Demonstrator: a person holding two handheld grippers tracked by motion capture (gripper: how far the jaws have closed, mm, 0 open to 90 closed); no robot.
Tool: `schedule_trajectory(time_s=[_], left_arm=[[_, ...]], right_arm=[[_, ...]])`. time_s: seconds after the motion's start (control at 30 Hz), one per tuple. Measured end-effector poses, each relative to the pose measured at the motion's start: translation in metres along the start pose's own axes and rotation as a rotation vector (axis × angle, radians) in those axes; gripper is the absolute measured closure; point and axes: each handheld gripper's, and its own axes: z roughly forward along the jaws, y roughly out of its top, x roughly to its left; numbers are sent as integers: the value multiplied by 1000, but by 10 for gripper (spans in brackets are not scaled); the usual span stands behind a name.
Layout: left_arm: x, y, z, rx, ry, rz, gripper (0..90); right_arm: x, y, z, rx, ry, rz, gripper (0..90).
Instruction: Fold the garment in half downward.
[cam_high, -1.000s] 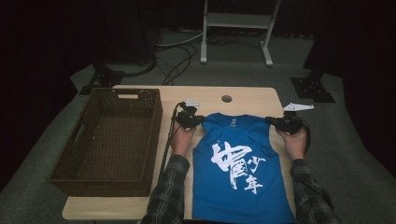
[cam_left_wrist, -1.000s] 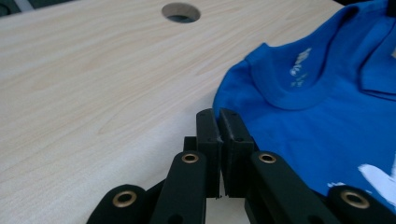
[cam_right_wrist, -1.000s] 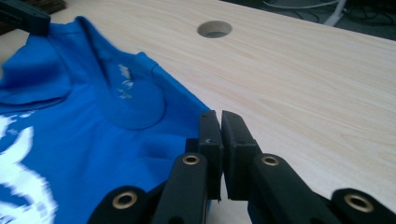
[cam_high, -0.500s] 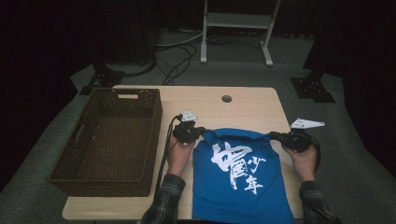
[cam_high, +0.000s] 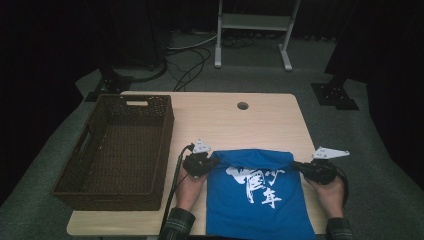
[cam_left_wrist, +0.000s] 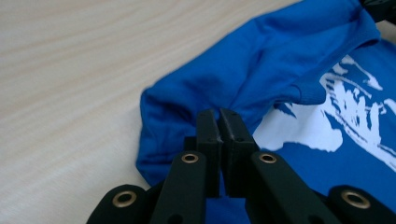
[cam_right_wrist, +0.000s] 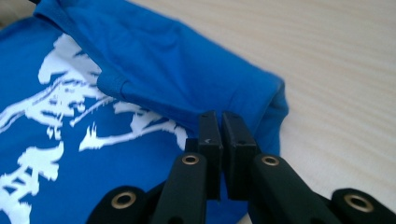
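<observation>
A blue shirt (cam_high: 260, 197) with white print lies on the table (cam_high: 235, 120), its near hem hanging over the near edge, its top edge folded toward the person. The left tool (cam_high: 212, 162) is clamped on the fold's left corner; in the left gripper view its jaws stand together with blue cloth pinched at their tips. The right tool (cam_high: 296, 166) is clamped on the right corner in the same way, cloth gathered at its closed jaws in the right gripper view. The work looks like folding the shirt, perhaps for the basket (cam_high: 117, 150) to the left. The risk from here is likely an uneven fold: if one hand travels faster or lower than the other, the folded edge would skew across the print. Each grip holds only a small bunch of fabric, so a sharp tug could pull a corner free and let the fold collapse. Dragging too low might also rumple the layer underneath.
</observation>
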Motion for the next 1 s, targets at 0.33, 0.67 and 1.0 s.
schedule_trajectory(time_s=[0.33, 0.67, 1.0], left_arm=[[2, -6, 5, 13, 1, -17, 874], [12, 7, 13, 46, 38, -29, 873], [35, 23, 26, 53, 79, -37, 873]], right_arm=[[0, -6, 9, 61, 3, 14, 869], [-8, 5, 22, 63, -23, 12, 868], [-28, 26, 46, 65, -41, 11, 869]])
